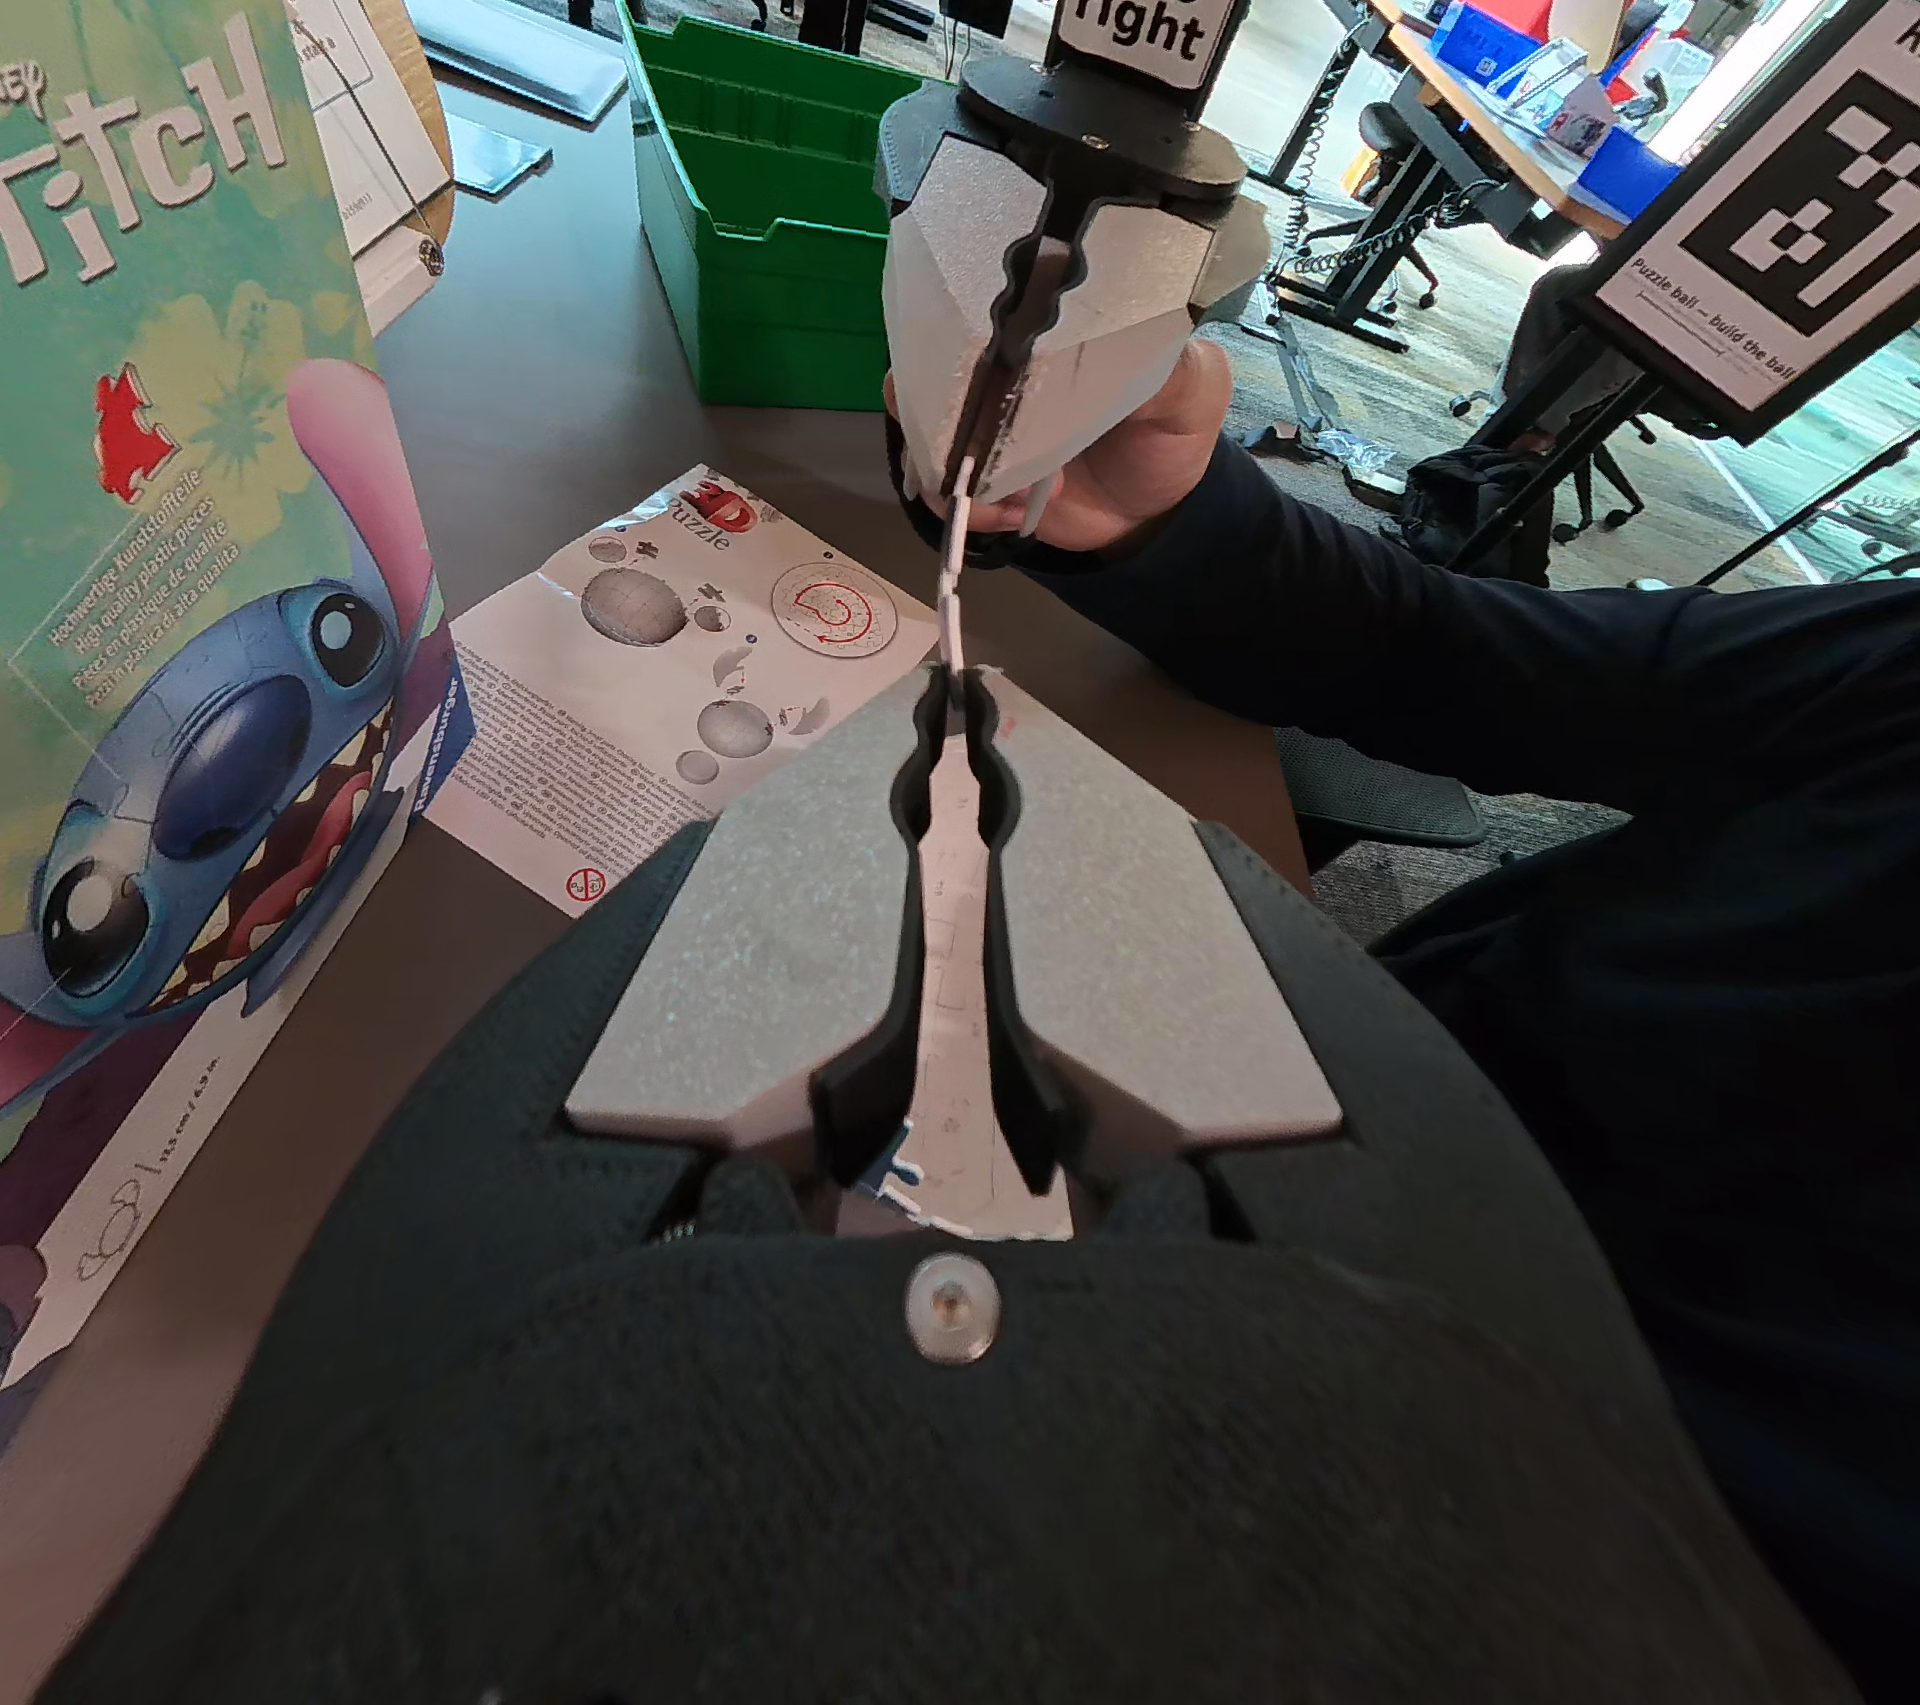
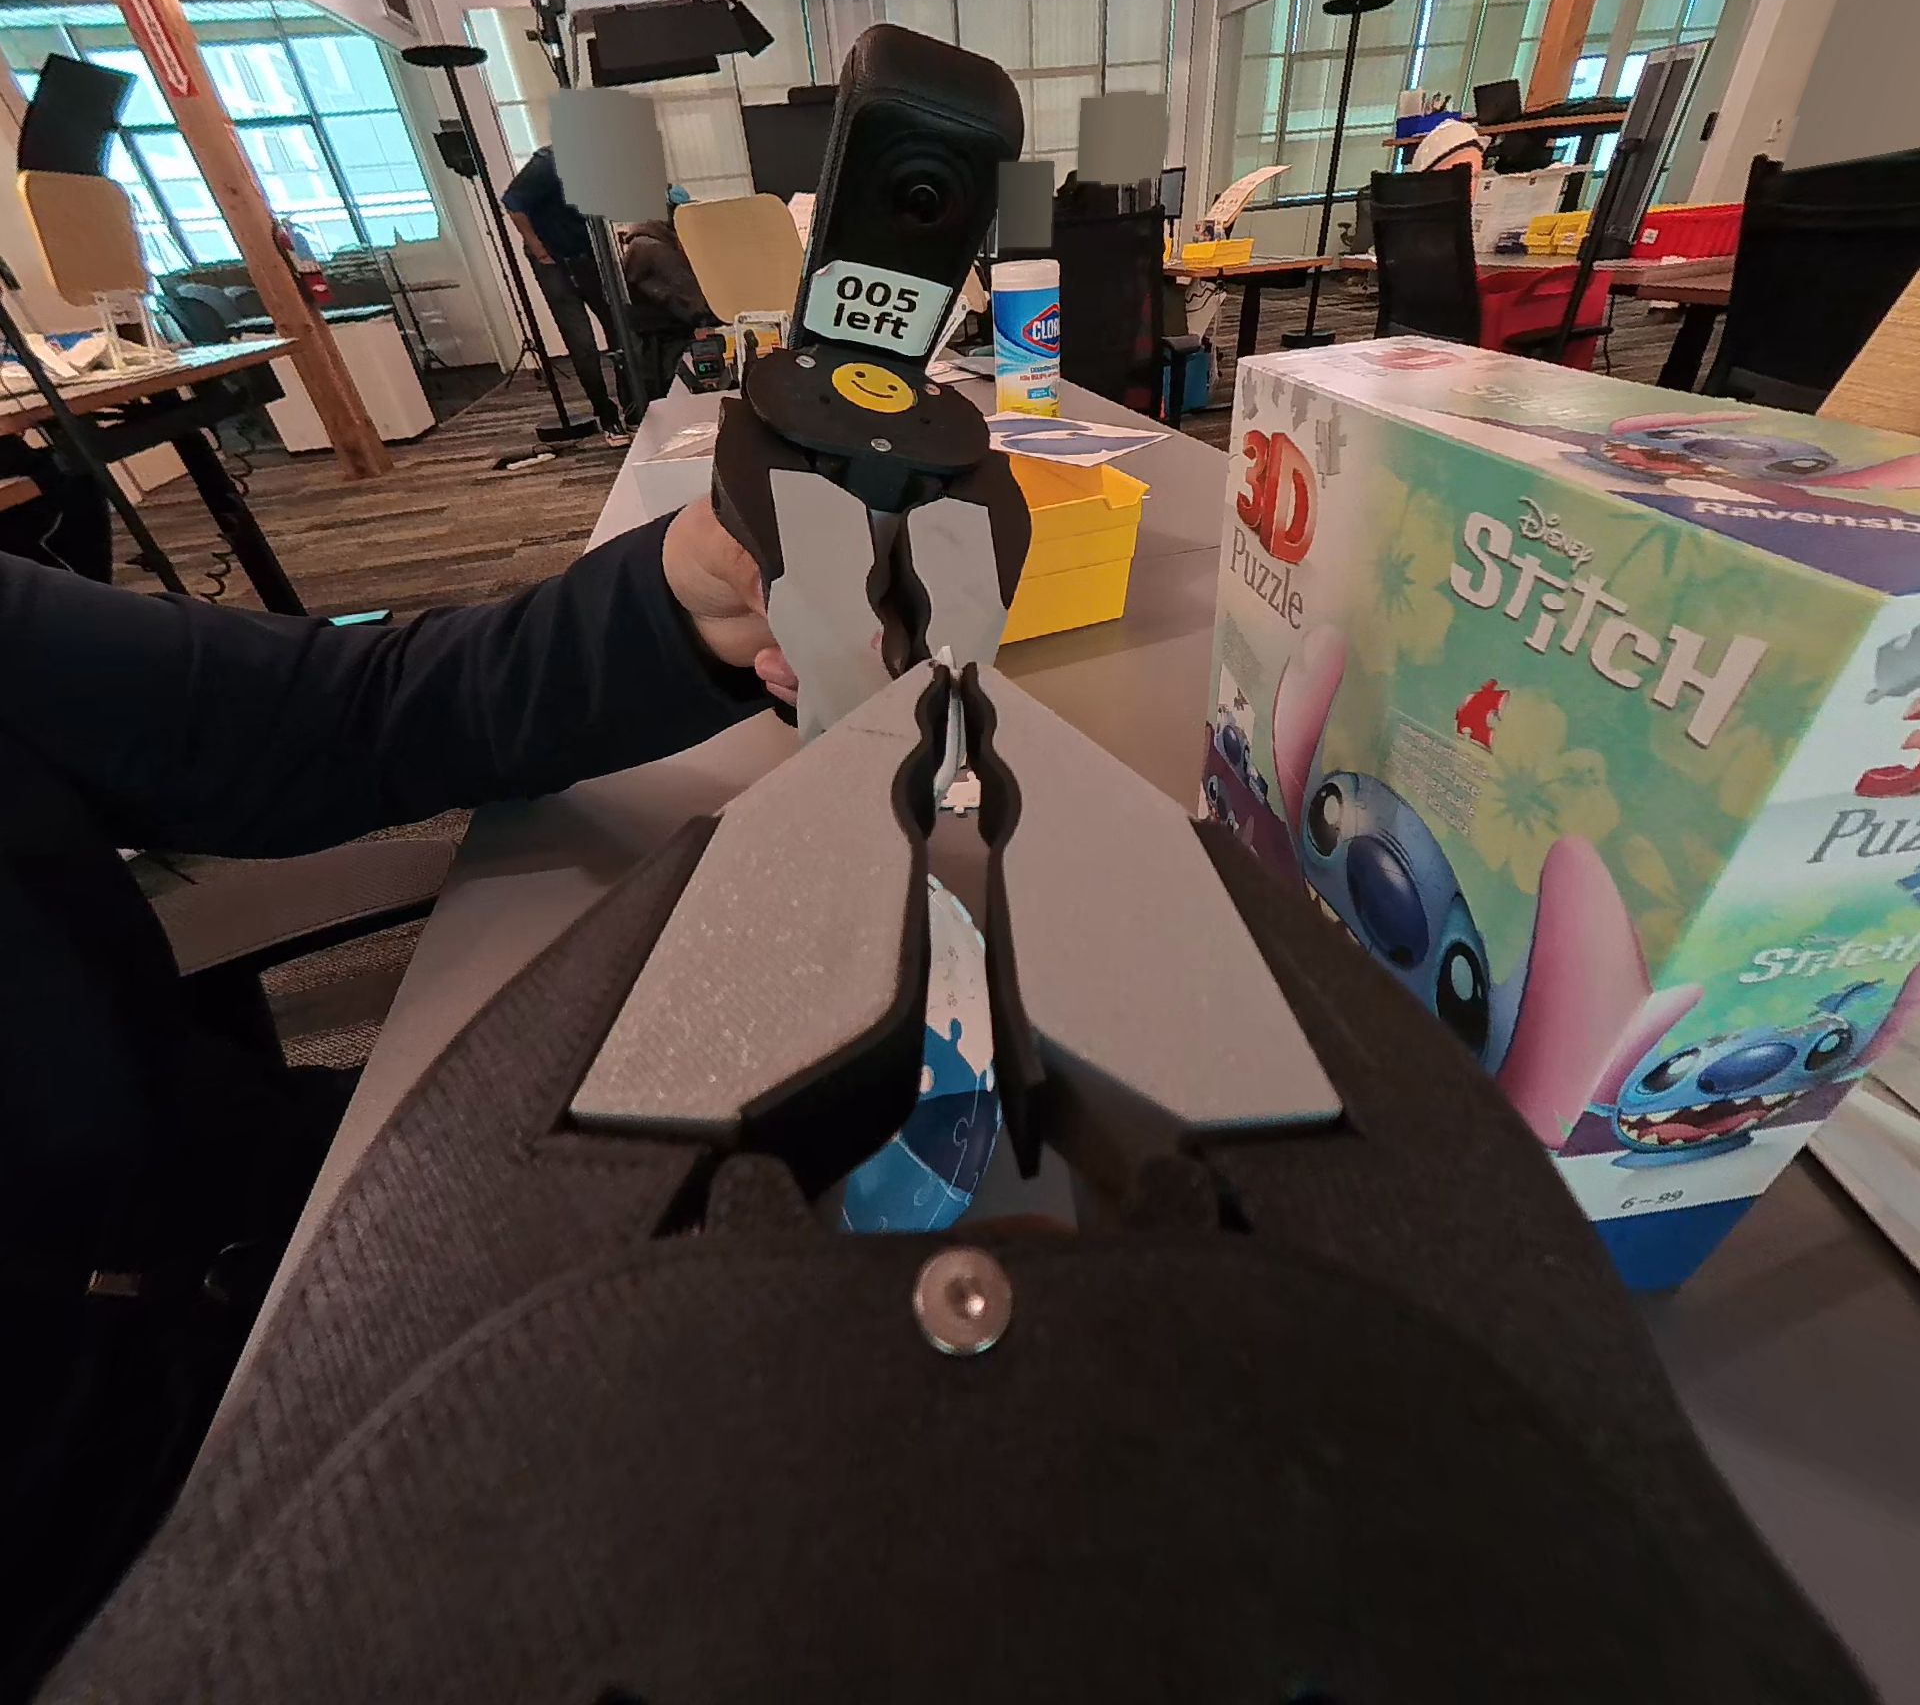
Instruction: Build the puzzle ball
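Observation:
A curved strip of joined puzzle pieces [image 1: 954,559], white on the side that shows and seen edge-on, runs between my two grippers above the dark table [image 1: 561,419]. My left gripper [image 1: 956,687] is shut on its near end, and the pieces reach back between its fingers. My right gripper [image 1: 975,460] faces it and is shut on the far end. In the right wrist view my right gripper [image 2: 956,681] is shut on the blue and white pieces [image 2: 940,1073], tip to tip with the left gripper [image 2: 902,629]. I cannot tell whether it is one section or two.
The puzzle box [image 1: 208,533] stands on the left; it also shows in the right wrist view [image 2: 1558,772]. An instruction leaflet [image 1: 665,679] lies on the table below the grippers. A green bin [image 1: 769,232] stands behind. A yellow bin [image 2: 1075,549] and a marker sign [image 1: 1787,232] are farther off. Only a small space, under 4 cm, lies between the two pairs of fingers.

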Tool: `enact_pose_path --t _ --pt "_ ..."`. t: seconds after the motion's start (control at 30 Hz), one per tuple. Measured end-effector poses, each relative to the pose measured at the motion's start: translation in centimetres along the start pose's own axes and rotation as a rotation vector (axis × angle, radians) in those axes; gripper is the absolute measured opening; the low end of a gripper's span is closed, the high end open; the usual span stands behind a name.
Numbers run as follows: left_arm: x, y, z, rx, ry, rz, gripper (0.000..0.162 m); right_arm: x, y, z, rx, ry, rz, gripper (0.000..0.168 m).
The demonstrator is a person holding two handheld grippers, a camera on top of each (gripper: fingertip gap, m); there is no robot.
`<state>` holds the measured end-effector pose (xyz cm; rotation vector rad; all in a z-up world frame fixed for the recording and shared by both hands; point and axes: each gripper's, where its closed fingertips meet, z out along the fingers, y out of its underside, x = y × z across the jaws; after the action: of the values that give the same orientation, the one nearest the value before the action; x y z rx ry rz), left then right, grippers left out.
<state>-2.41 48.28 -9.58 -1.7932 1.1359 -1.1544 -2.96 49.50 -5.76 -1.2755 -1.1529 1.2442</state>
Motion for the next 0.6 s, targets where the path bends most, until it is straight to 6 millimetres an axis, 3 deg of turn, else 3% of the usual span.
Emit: enact_pose_path --t 0.33,0.6 --pt "-0.6 -1.1 -1.0 0.058 -0.031 -0.008 0.000 0.4 -0.3 -0.4 0.025 0.008 0.020 0.000" --pt "0.1 -1.2 -1.0 0.079 0.057 -0.086 0.000 0.6 -0.5 -0.5 0.049 -0.011 0.053 0.006"
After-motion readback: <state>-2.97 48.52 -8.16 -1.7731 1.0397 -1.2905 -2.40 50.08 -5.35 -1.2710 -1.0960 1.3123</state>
